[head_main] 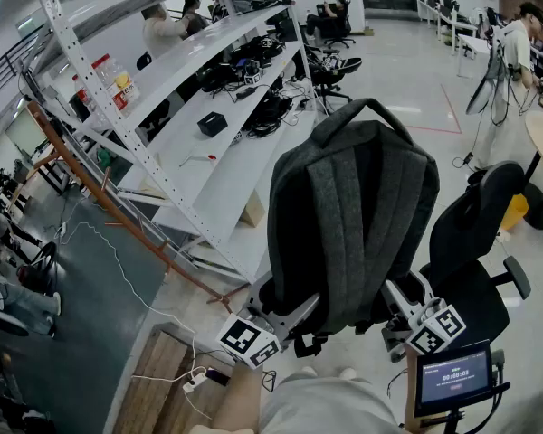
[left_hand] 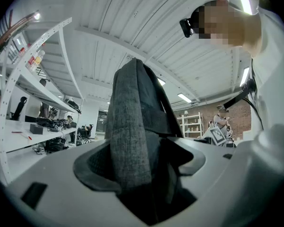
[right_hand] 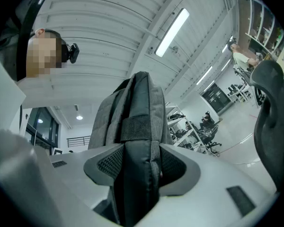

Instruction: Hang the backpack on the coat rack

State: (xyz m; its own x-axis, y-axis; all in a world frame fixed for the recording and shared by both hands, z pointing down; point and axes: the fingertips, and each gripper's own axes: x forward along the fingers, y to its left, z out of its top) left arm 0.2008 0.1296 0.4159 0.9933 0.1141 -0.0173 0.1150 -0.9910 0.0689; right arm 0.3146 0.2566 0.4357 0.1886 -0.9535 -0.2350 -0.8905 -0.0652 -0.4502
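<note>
A grey backpack hangs upright in the air in front of me, its top handle uppermost and its padded back panel facing me. My left gripper grips its lower left corner and my right gripper its lower right corner. In the left gripper view the backpack rises from between the jaws of the left gripper, with grey fabric pinched between the pads. In the right gripper view the right gripper is clamped on a dark padded edge of the backpack. No coat rack shows in any view.
A long white shelving unit with cables and boxes runs along the left. A black office chair stands just right of the backpack. A small screen sits at the lower right. A person stands at the far right.
</note>
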